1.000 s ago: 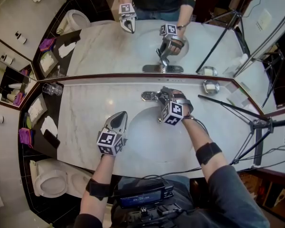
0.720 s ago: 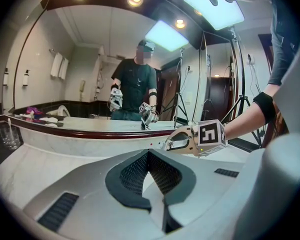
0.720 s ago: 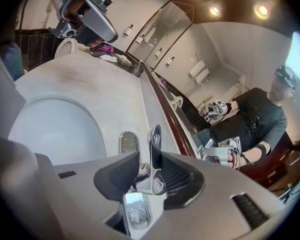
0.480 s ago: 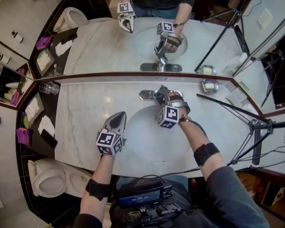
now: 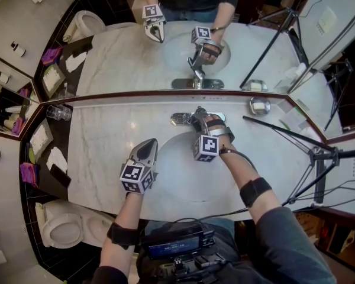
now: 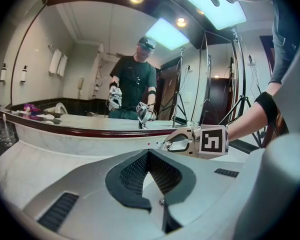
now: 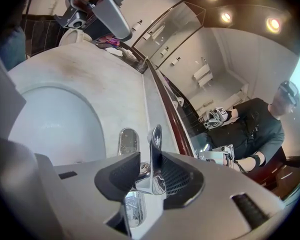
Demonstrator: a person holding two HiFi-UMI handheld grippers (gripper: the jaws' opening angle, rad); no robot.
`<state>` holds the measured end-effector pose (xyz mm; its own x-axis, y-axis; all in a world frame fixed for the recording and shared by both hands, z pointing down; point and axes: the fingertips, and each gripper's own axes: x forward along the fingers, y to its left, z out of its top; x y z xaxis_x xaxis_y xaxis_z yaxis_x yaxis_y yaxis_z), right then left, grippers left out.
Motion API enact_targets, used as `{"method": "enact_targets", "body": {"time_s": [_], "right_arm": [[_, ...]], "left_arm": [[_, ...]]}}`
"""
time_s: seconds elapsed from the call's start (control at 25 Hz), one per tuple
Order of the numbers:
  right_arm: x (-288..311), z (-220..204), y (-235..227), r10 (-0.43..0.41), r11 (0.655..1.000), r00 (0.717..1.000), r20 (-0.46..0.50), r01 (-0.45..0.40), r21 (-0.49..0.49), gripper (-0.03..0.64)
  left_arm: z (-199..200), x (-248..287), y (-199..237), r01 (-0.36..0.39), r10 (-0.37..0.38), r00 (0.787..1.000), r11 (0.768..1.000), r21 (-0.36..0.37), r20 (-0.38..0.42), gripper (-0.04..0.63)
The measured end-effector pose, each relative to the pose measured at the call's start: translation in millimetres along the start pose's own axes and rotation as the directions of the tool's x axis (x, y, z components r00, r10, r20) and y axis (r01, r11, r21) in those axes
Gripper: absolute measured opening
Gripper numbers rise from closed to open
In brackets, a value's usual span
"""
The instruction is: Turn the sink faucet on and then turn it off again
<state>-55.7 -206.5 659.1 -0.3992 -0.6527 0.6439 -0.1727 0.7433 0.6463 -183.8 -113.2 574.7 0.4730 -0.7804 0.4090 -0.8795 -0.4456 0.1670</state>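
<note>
The chrome faucet (image 5: 189, 119) stands at the back rim of the white sink basin (image 5: 177, 173), under the mirror. My right gripper (image 5: 198, 118) reaches down onto it. In the right gripper view the upright faucet handle (image 7: 155, 146) sits between the two dark pads (image 7: 119, 176), which have just been closing and now press on it. No water shows in the basin (image 7: 50, 119). My left gripper (image 5: 149, 145) hovers over the counter left of the basin, shut and empty (image 6: 149, 156). From there the right gripper (image 6: 177, 143) shows ahead at the faucet.
Marble counter (image 5: 106, 141) runs left and right of the basin. Drinking glasses (image 5: 58, 112) stand at its far left, a soap dish (image 5: 260, 106) at the far right. A tripod (image 5: 316, 158) stands to the right, a toilet (image 5: 65, 226) at lower left. The mirror (image 5: 124, 58) backs the counter.
The right gripper has rolled, its marker cube swinging left, and its jaws have narrowed onto the faucet handle. The left gripper has stayed where it was.
</note>
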Motion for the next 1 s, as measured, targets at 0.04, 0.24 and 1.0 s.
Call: {"method": "enact_targets", "body": {"time_s": [0.04, 0.24, 1.0], "right_arm": [[0.4, -0.4, 1.5, 0.001, 1.000, 1.000, -0.005, -0.001, -0.012, 0.143], [-0.2, 5.0, 11.9, 0.011, 0.994, 1.000, -0.018, -0.013, -0.107, 0.140], [6.6, -4.7, 26.3, 0.009, 0.989, 0.999, -0.049, -0.016, -0.148, 0.130]], "left_arm": [[0.4, 0.4, 0.5, 0.000, 0.000, 1.000, 1.000, 0.000, 0.000, 0.003], [1.3, 2.7, 0.5, 0.004, -0.004, 1.000, 1.000, 0.001, -0.001, 0.003], [3.2, -2.7, -2.6, 0.000, 0.000, 1.000, 1.000, 0.014, -0.001, 0.003]]}}
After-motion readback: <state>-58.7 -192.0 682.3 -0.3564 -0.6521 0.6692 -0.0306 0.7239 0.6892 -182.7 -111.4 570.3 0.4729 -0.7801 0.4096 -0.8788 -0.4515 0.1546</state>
